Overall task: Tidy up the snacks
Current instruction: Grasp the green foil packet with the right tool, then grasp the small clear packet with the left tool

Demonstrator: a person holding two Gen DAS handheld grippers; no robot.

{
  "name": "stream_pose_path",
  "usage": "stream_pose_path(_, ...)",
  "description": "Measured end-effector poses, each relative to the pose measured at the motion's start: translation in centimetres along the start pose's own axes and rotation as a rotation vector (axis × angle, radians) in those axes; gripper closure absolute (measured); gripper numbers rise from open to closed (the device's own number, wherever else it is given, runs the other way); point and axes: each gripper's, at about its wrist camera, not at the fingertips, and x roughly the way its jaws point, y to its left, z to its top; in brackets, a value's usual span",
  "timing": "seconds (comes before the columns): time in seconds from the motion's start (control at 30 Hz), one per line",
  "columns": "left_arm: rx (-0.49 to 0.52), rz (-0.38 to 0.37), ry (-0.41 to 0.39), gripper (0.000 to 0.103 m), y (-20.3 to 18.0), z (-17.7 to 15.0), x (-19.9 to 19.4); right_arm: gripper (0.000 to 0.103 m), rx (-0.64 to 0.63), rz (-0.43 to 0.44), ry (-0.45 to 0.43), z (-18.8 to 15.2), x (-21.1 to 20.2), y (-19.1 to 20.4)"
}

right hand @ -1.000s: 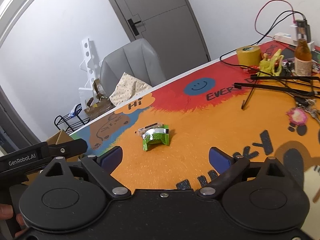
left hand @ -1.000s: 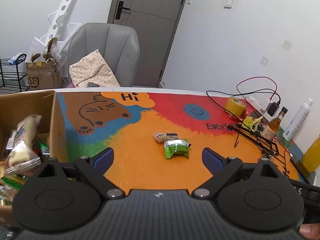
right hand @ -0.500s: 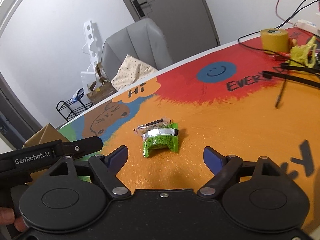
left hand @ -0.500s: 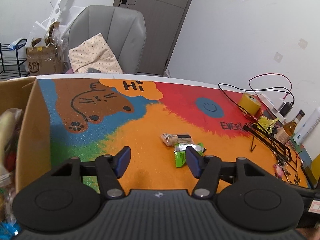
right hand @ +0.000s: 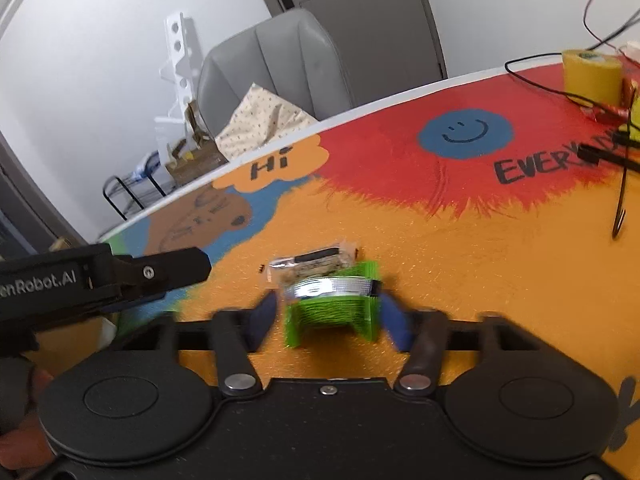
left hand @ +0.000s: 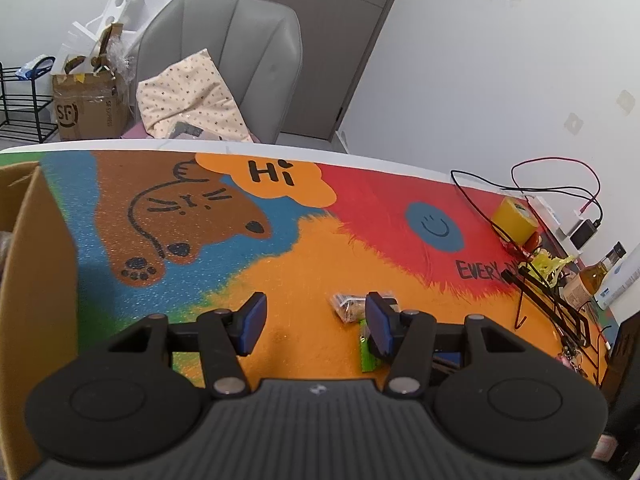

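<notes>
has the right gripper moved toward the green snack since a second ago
Yes. The right gripper has closed in on the green snack, whose place on the mat is unchanged; its fingers now flank it.

A small office-like room: grey chair [left hand: 224,60], door [left hand: 324,40] (closed), cable-strewn painted table [left hand: 304,240].

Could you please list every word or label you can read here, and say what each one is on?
"Hi": table mat, orange bubble.
"EVERY", cut off by clutter: table mat.
"SF": cardboard box on the floor.
"enRobot.AI", first letter cropped: left gripper.
Snack wrappers and bottle label: too blurred to read.
</notes>
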Motion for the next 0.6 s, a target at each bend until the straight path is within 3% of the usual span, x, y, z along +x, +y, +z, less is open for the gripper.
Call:
stream_pose_path(0.07,0.002,0.0,0.012,0.046,-0.1,0.1,0.5,0.071,0.029,0.008,0.009,0.3,-0.1,-0.8)
stream_pose_path(0.2,0.009,-0.01,0.041,0.043,-0.8,0.3,1.7,0.072,0.054,-0.02,0.007,0.5,-0.8,-2.1)
stream_pose_path(0.37,0.018,-0.018,0.057,0.026,-2.1,0.3,3.4,0.072,0.072,-0.066,0.002,0.8,-1.8,-3.6)
stream_pose_path(0.6,0.036,-0.031,0.072,0.024,-3.6,0.2,5.5,0.072,0.095,-0.108,-0.007,0.9,-2.6,-5.3)
